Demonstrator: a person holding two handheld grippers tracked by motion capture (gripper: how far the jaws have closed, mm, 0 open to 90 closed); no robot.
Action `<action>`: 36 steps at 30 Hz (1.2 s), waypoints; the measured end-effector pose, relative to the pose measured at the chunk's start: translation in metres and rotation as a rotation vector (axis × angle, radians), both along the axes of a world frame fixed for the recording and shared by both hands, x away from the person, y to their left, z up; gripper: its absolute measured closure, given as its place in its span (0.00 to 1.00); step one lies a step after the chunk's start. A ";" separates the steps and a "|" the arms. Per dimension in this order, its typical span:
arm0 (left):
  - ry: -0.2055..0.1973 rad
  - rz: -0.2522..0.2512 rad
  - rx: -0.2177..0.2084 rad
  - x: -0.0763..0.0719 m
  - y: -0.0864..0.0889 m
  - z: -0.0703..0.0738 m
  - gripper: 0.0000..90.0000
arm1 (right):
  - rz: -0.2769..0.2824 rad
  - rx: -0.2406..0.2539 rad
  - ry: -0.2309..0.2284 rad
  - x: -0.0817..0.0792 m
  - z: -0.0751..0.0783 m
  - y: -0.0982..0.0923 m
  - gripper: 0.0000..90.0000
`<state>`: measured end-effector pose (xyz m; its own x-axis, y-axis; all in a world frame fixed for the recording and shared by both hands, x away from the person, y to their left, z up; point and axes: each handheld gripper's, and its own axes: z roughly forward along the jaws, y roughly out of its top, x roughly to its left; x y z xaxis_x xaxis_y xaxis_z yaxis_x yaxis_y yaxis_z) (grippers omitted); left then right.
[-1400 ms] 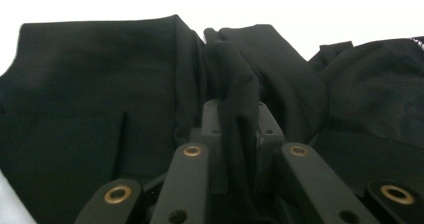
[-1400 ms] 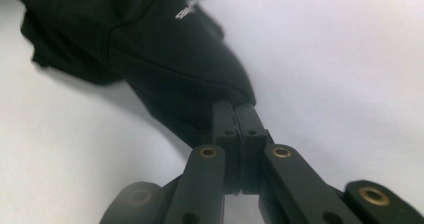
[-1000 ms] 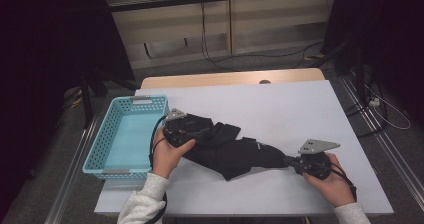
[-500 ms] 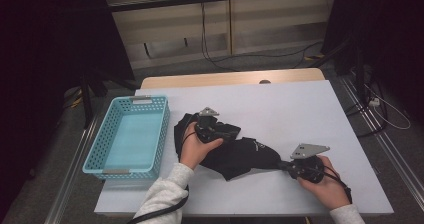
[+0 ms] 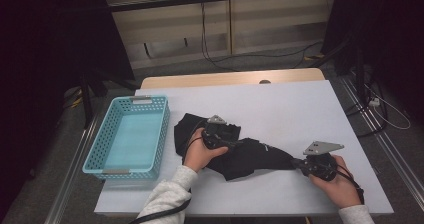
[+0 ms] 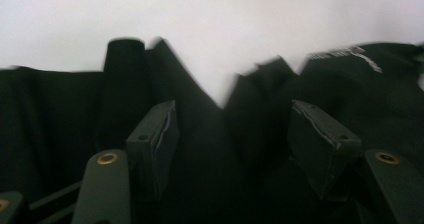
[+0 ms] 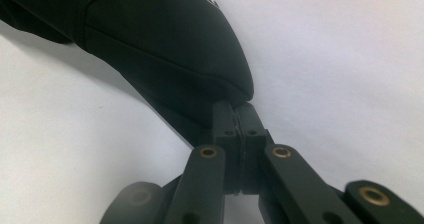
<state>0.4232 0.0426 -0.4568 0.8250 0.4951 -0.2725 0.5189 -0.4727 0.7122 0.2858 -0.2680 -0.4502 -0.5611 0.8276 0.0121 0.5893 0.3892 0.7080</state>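
A black garment (image 5: 250,156) lies crumpled across the white table (image 5: 300,109). My left gripper (image 5: 239,143) is low over its middle, pointing right. In the left gripper view the jaws (image 6: 235,134) stand apart with folds of black fabric (image 6: 50,124) between them, and the pads do not press on it; they have just been closing a little. My right gripper (image 5: 295,162) is at the garment's right tip. In the right gripper view its jaws (image 7: 239,119) are shut on the narrow end of the garment (image 7: 165,44), which carries small white lettering.
A light blue plastic basket (image 5: 95,154) stands empty on the table's left side, just left of the garment. The table's wooden far edge (image 5: 230,78) lies behind. Cables run over the floor beyond and to the right.
My left gripper has moved right from the garment's end near the basket to its middle and has come lower. The garment's left part has bunched up. The right gripper has stayed put.
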 end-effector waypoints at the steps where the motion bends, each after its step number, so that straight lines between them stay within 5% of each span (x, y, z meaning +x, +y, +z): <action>1: -0.007 -0.005 0.012 -0.002 0.001 0.001 0.46 | 0.002 0.000 -0.001 0.000 0.000 0.000 1.00; 15: 0.078 -0.009 0.004 -0.014 0.006 0.003 0.95 | 0.021 0.009 -0.002 0.000 0.000 0.005 1.00; 21: 0.048 0.083 -0.019 -0.006 0.020 0.012 0.97 | 0.037 0.076 -0.023 0.003 0.003 0.012 1.00; 25: 0.020 0.110 -0.044 -0.003 0.035 0.027 0.98 | 0.058 0.078 -0.061 0.007 0.005 0.028 1.00; 30: 0.035 0.057 -0.065 -0.019 0.042 0.030 0.97 | 0.092 0.056 -0.064 0.009 0.008 0.037 1.00; 36: 0.051 -0.029 -0.063 -0.037 0.027 0.025 0.97 | 0.039 0.148 -0.088 -0.004 0.018 0.005 1.00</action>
